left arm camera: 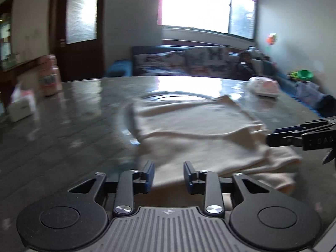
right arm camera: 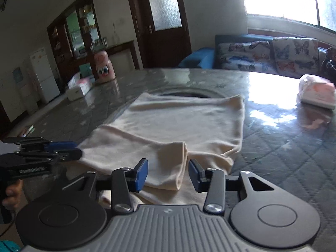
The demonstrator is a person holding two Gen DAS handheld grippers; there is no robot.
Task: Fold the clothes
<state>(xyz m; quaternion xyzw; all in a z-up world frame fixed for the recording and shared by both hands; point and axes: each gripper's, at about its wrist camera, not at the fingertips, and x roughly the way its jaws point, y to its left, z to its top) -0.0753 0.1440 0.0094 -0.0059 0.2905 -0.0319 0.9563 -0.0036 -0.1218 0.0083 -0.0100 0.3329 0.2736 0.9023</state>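
Note:
A cream garment [left arm camera: 195, 126] lies partly folded on the grey quilted table [left arm camera: 73, 115]; it also shows in the right wrist view [right arm camera: 180, 121]. My left gripper [left arm camera: 169, 175] is open and empty, just at the garment's near edge. My right gripper [right arm camera: 168, 174] is open and empty, its jaws on either side of a folded sleeve [right arm camera: 178, 163] below it. The right gripper enters the left wrist view [left arm camera: 279, 136] from the right, at the garment's right edge. The left gripper shows in the right wrist view [right arm camera: 73, 149] at the garment's left edge.
A white tissue box [right arm camera: 78, 88] and a pink jar with cartoon eyes [right arm camera: 104, 67] stand at the table's far left. A plastic-wrapped pink package [right arm camera: 317, 92] lies at the far right. A round inset [right arm camera: 184, 93] sits in the table behind the garment. A sofa [right arm camera: 262, 56] stands beyond.

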